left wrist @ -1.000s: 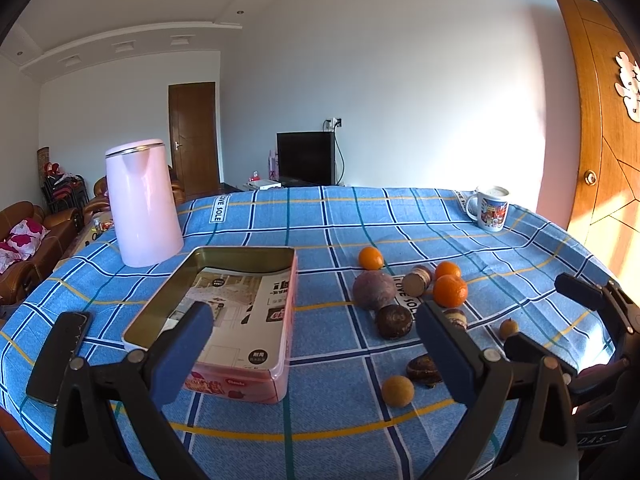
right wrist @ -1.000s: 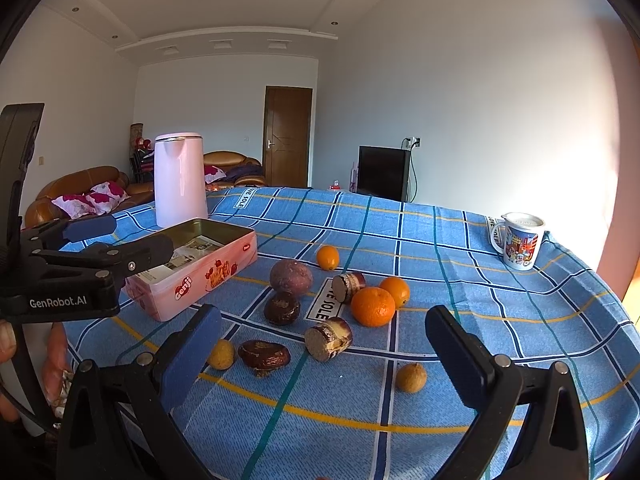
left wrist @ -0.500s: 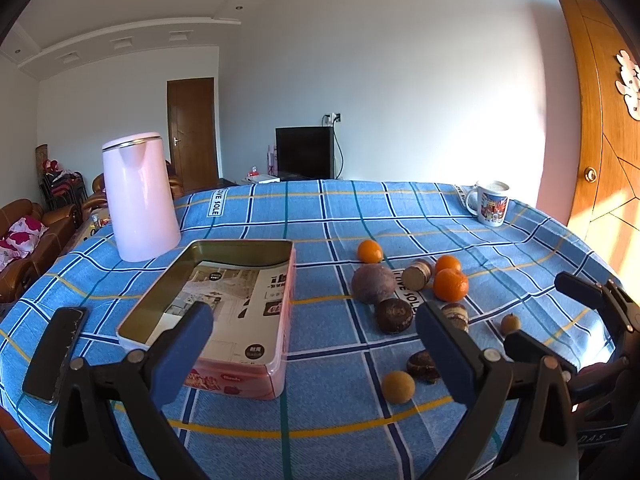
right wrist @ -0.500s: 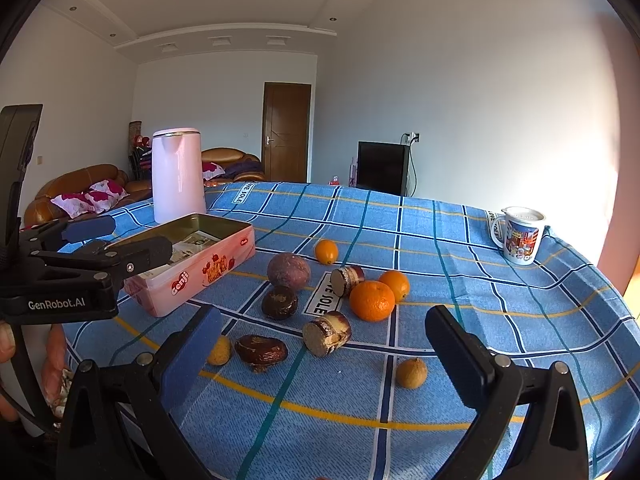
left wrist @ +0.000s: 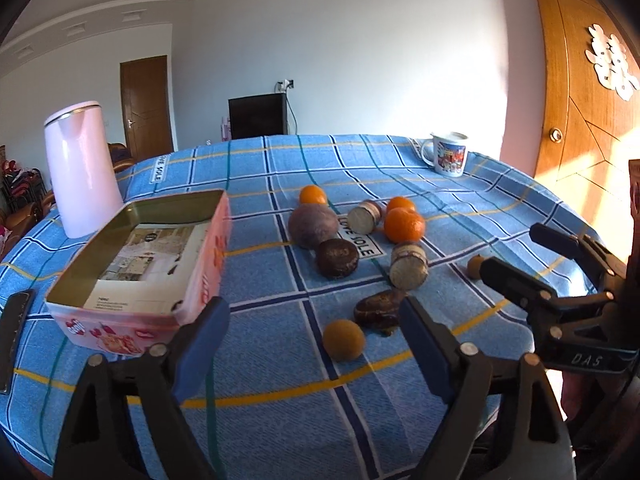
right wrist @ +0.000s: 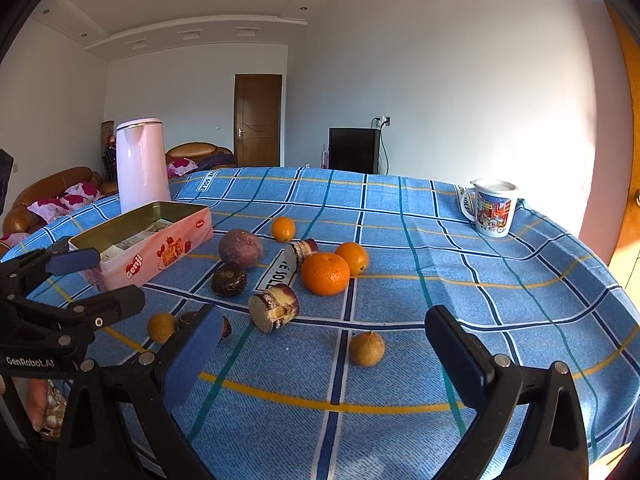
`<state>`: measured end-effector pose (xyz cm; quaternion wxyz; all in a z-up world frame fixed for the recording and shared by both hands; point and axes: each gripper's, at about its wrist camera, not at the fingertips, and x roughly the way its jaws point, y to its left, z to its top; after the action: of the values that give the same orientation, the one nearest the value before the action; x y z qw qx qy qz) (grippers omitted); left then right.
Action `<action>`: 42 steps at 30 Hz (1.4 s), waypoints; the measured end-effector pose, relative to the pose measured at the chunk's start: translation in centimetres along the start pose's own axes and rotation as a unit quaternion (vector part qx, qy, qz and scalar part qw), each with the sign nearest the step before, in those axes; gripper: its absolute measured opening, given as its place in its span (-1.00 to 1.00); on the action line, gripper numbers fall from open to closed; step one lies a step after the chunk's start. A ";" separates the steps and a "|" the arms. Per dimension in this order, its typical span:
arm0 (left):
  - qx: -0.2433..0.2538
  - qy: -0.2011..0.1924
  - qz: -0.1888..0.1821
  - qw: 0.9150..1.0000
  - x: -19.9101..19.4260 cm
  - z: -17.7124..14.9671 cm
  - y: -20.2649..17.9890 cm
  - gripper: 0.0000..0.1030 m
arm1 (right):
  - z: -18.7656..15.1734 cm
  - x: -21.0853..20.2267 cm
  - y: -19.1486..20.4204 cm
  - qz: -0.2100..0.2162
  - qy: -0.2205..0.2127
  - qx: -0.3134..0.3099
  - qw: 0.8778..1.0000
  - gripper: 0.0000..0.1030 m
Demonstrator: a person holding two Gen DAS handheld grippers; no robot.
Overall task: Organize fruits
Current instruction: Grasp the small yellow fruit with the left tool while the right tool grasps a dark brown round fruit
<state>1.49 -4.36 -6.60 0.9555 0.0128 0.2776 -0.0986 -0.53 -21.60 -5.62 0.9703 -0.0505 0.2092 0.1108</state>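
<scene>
Fruits: while both claws hang over the near table edge, the oranges [right wrist: 325, 273], purple fruit [left wrist: 312, 220] and small tan fruit [left wrist: 343, 339] lie loose mid-table.
Left claw [left wrist: 314, 346]: spread wide, holding nothing, tan fruit just ahead.
Right claw [right wrist: 320, 354]: spread wide, holding nothing.
Open room: bare blue cloth [right wrist: 500, 280] right of the fruits.
Tin [left wrist: 192, 248]: left of the fruits, lidless, printed paper inside.
Far edge: mug [right wrist: 491, 208], pink kettle [left wrist: 80, 168].
</scene>
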 end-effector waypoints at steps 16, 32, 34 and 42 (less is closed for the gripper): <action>-0.050 0.057 -0.076 0.994 3.0 -1.4 1.1 -0.39 | -0.3 1.5 2.1 0.083 0.026 -0.018 0.996 0.09; -0.047 0.000 -0.039 0.998 0.4 -0.9 3.4 -0.45 | 0.0 5.6 6.0 0.148 0.096 -0.050 0.983 0.09; -0.047 -0.002 -0.036 0.998 0.3 -0.8 3.6 -0.45 | 0.0 5.8 6.3 0.148 0.103 -0.053 0.982 0.09; -0.048 -0.011 -0.029 0.998 -0.2 -0.7 3.7 -0.45 | -0.5 6.8 6.8 0.168 0.130 -0.055 0.976 -0.17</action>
<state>1.72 -0.62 -7.23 0.9549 -0.0424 0.2712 -0.1127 3.70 -13.80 -9.30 0.8980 -0.0820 0.3331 0.2756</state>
